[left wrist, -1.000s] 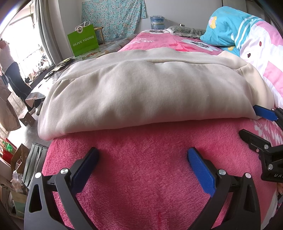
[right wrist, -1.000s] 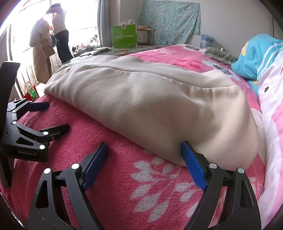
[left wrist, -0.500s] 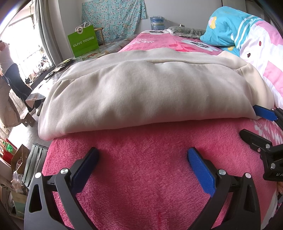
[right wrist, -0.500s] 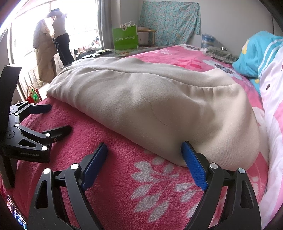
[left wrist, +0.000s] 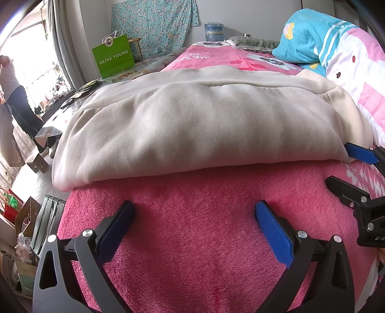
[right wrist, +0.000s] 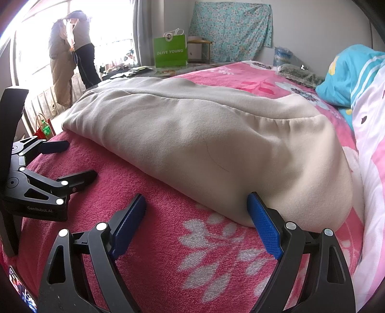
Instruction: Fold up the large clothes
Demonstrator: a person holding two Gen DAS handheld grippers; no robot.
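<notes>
Nearest the left wrist camera, left tongs hover with jaws spread wide over bare pink blanket, gripping nothing. Fingers have blue pads. Garment hem is just beyond the tips, not touching.

Right tongs also spread wide, empty, low over the blanket's white flower print. Right-hand pad sits right against the garment's near corner; contact or small gap, cannot tell. Left-hand pad is over blanket only.

Each tool shows in the other's view: right tongs at the right edge of the left view, one blue tip at the garment's right corner; left tongs at the left edge of the right view, apart from the garment.

Garment: beige sweatshirt-type piece, folded into a long thick band, lying across the bed near its front edge, spanning almost left edge to right. Left end overhangs the bed's left edge slightly. Rounded ribbed end at right. A seam line runs along the top.

Farther right, a blue, white and pink quilt piled along the bed's right side. Behind the garment, more pink blanket to the far end.

Beyond the bed: green OLIVE YOUNG bag, floral cloth on the wall, water jug, person by the window.
</notes>
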